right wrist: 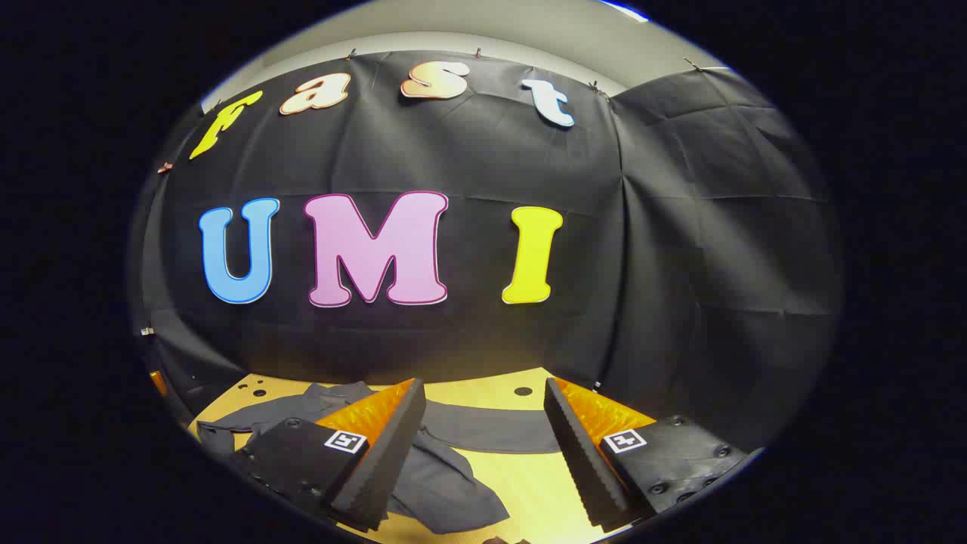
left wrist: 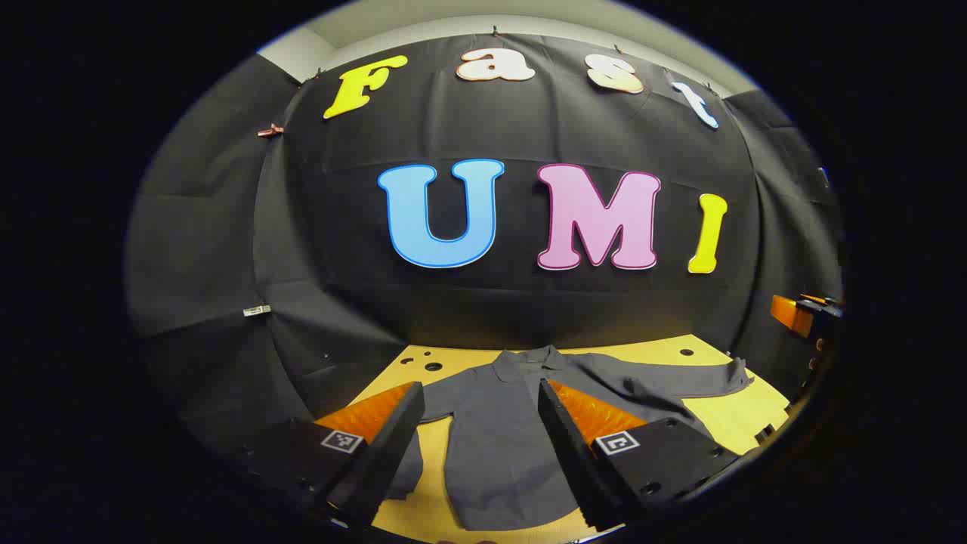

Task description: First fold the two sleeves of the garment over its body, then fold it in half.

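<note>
Left gripper view: my left gripper (left wrist: 477,423) is wide open above the shirt (left wrist: 498,446); I should pinch the lower-left sleeve (left wrist: 408,472) cuff first.

Both cameras ride low above the table (left wrist: 710,412), facing the booth's back wall. The left gripper view looks over the spread garment (left wrist: 498,423); the right gripper view sits farther right, sharing it.

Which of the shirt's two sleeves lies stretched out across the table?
The sleeve toward the right of the left gripper view lies stretched out; the other sleeve hangs down beside the body.
</note>
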